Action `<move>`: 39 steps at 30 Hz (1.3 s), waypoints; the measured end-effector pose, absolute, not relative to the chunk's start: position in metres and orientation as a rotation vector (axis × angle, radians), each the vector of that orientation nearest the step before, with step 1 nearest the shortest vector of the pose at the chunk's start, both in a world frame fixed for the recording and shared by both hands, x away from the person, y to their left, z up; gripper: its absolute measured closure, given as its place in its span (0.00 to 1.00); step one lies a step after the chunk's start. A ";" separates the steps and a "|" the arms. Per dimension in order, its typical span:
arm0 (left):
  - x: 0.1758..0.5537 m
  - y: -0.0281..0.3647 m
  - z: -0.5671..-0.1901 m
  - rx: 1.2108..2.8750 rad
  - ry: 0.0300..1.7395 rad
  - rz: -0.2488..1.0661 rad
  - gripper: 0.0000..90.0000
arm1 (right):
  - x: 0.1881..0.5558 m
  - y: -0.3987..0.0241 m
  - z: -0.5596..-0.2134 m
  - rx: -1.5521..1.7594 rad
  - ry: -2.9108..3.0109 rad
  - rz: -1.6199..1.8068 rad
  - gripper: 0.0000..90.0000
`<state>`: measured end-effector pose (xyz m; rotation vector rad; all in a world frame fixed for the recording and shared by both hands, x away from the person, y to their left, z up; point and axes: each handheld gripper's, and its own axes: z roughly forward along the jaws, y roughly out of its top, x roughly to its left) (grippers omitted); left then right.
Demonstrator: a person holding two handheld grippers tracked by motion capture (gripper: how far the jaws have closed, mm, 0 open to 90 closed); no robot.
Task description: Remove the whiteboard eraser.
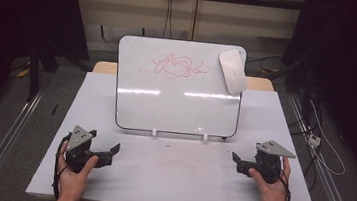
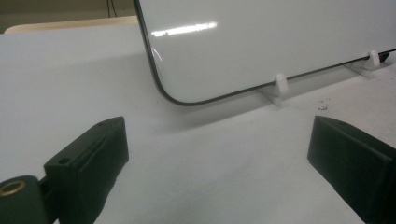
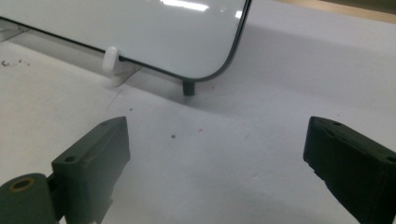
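High view: a whiteboard (image 1: 177, 93) is propped upright on small white feet at the middle of the white table (image 1: 178, 181), a red scribble (image 1: 174, 66) drawn near its top and an eraser (image 1: 233, 70) stuck at its upper right corner. The left gripper (image 1: 110, 153) and right gripper (image 1: 236, 163) are held low near the front edge, well apart; both sets of jaws are spread wide, with nothing held between them.

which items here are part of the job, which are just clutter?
In the job:
whiteboard with red scribble
eraser stuck at its top right corner
left gripper, right gripper, both open, empty

Lying about:
cables on the floor
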<state>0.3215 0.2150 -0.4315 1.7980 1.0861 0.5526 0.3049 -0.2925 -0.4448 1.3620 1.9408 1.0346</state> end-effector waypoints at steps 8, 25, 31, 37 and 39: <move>0.321 0.215 -0.432 1.805 1.082 0.554 0.06 | 0.316 -0.290 -0.435 1.348 1.895 1.049 0.07; 0.323 0.214 -0.432 1.810 1.079 0.551 0.06 | 0.358 -0.278 -0.393 1.282 1.790 1.084 0.03; 0.322 0.216 -0.431 1.809 1.061 0.558 0.06 | 0.381 -0.274 -0.367 1.270 1.756 1.111 0.04; 0.323 0.221 -0.432 1.803 1.073 0.557 0.06 | 0.396 -0.269 -0.350 1.247 1.721 1.101 0.03; 0.323 0.223 -0.432 1.802 1.070 0.559 0.06 | 0.403 -0.266 -0.343 1.234 1.725 1.089 0.03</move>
